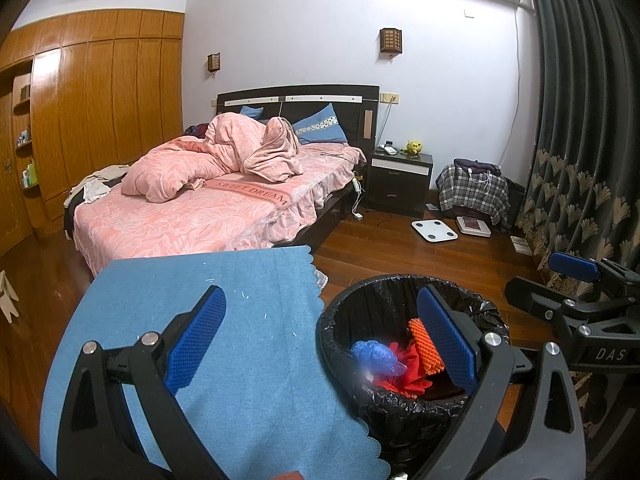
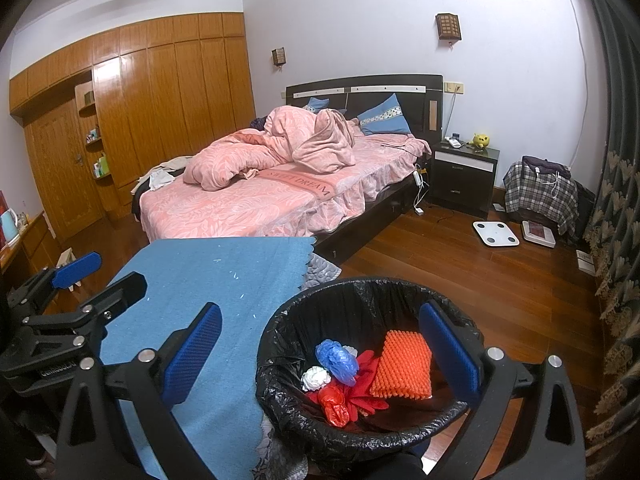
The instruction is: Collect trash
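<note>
A black-lined trash bin (image 2: 276, 380) stands on the floor beside a table with a blue cloth (image 2: 224, 280). In it lie an orange spiky mat (image 2: 402, 364), a blue plastic wad (image 2: 336, 360), a white wad (image 2: 316, 378), a red bag (image 2: 336, 404) and a red glove (image 2: 366, 376). The bin also shows in the left wrist view (image 1: 340, 344) with the orange mat (image 1: 426, 348) and blue wad (image 1: 376, 356). My left gripper (image 1: 324, 340) is open and empty, above the cloth edge and bin. My right gripper (image 2: 320, 356) is open and empty above the bin.
A bed with pink bedding (image 2: 280, 184) stands behind the table. A dark nightstand (image 2: 464, 176), a white scale (image 2: 496, 233) and a plaid-covered bundle (image 2: 540, 196) sit on the wooden floor. Dark curtains (image 1: 580, 140) hang at the right. A wooden wardrobe (image 2: 160, 112) lines the left wall.
</note>
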A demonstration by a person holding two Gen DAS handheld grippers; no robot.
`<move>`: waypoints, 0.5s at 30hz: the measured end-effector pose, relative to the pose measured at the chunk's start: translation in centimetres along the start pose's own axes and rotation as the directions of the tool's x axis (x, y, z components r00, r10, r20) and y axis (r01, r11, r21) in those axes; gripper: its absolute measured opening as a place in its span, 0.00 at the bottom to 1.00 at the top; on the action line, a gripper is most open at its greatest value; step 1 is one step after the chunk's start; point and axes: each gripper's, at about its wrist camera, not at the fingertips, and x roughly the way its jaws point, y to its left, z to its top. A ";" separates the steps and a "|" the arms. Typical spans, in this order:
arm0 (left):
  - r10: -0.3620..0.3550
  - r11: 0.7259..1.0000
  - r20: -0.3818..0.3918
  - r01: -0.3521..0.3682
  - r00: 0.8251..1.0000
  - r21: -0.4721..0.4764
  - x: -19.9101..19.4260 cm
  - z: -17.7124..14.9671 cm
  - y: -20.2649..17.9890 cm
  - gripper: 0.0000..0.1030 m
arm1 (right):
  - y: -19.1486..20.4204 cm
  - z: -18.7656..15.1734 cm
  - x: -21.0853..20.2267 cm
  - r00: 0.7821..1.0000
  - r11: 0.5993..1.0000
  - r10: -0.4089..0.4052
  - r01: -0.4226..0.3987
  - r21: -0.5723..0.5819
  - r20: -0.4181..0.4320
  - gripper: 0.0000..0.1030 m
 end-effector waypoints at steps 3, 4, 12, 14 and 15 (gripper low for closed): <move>-0.001 1.000 0.000 0.001 1.000 0.000 0.0 0.0 0.0 0.91 | 0.0 0.0 0.0 1.000 1.000 0.000 0.000 -0.001 0.000 0.94; -0.001 1.000 0.000 0.001 1.000 0.000 0.0 0.0 0.0 0.91 | 0.0 0.0 0.0 1.000 1.000 0.000 0.000 -0.001 0.000 0.94; 0.000 1.000 0.000 0.000 1.000 0.000 0.0 0.0 0.0 0.91 | 0.0 0.0 0.0 1.000 1.000 0.000 0.000 -0.001 0.000 0.94; 0.000 1.000 0.000 0.000 1.000 0.000 0.0 0.0 -0.1 0.91 | 0.0 0.0 0.0 1.000 1.000 0.000 0.000 0.000 0.000 0.94; 0.000 1.000 0.000 0.000 1.000 0.000 0.0 0.0 0.0 0.91 | 0.0 0.0 0.0 1.000 1.000 0.000 0.000 0.000 0.000 0.94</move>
